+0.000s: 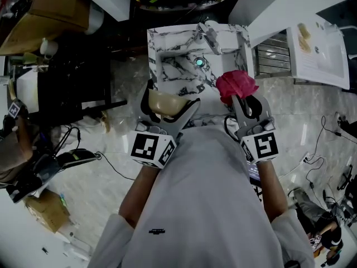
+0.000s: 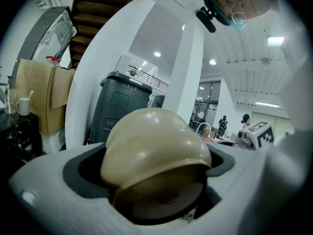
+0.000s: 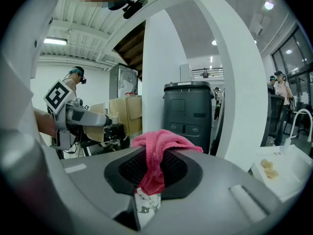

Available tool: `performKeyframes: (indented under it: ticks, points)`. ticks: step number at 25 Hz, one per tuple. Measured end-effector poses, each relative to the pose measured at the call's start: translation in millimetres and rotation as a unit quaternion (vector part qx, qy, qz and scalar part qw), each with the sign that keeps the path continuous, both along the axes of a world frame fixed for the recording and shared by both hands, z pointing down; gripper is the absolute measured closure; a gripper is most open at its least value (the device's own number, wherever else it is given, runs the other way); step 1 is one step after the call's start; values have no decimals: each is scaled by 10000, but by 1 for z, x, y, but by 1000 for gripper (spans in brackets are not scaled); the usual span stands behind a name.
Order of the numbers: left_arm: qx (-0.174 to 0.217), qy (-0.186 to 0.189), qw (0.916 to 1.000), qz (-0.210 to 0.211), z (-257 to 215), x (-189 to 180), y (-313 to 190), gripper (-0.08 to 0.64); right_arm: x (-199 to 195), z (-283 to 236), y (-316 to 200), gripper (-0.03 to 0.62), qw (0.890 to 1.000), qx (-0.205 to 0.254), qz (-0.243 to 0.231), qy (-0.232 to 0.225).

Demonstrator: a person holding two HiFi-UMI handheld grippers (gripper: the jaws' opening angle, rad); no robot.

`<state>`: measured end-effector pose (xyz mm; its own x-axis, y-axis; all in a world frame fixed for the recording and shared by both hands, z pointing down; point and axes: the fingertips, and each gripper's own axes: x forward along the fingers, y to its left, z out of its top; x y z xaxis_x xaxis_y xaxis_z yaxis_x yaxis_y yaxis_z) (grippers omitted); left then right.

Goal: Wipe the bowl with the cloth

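A beige bowl [image 1: 166, 101] is held by my left gripper [image 1: 170, 111] in front of the marble sink [image 1: 167, 41]. In the left gripper view the bowl [image 2: 154, 151] fills the space between the jaws, its rounded outside facing up. My right gripper [image 1: 239, 98] is shut on a pink cloth [image 1: 235, 85], bunched above the fingertips. In the right gripper view the cloth [image 3: 156, 153] is pinched between the dark pads and spills over the top. The two grippers are held side by side, a short gap apart, close to the person's chest.
The marble sink has a faucet [image 1: 209, 35] and a drain [image 1: 199, 62]. A white counter [image 1: 321, 49] lies at the right, dark equipment [image 1: 67, 82] at the left. Cables [image 1: 329, 149] trail on the floor. A dark bin [image 3: 190, 114] stands behind a white pillar.
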<state>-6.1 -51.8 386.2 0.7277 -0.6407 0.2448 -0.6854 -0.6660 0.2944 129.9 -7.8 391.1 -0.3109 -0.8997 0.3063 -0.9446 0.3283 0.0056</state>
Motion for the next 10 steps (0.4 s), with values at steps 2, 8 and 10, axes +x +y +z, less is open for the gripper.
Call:
performKeyframes:
  ticks: [2, 8, 10]
  points:
    - [-9, 12, 10000, -26, 1, -2, -2, -18, -1, 1, -1, 526, 10000, -13, -9, 15]
    - [-49, 76, 9999, 66, 1, 0, 1, -18, -4, -3, -2, 526, 10000, -21, -5, 47]
    - [-37, 101, 9999, 134, -1, 2, 2, -18, -6, -5, -1, 526, 10000, -72, -38, 55]
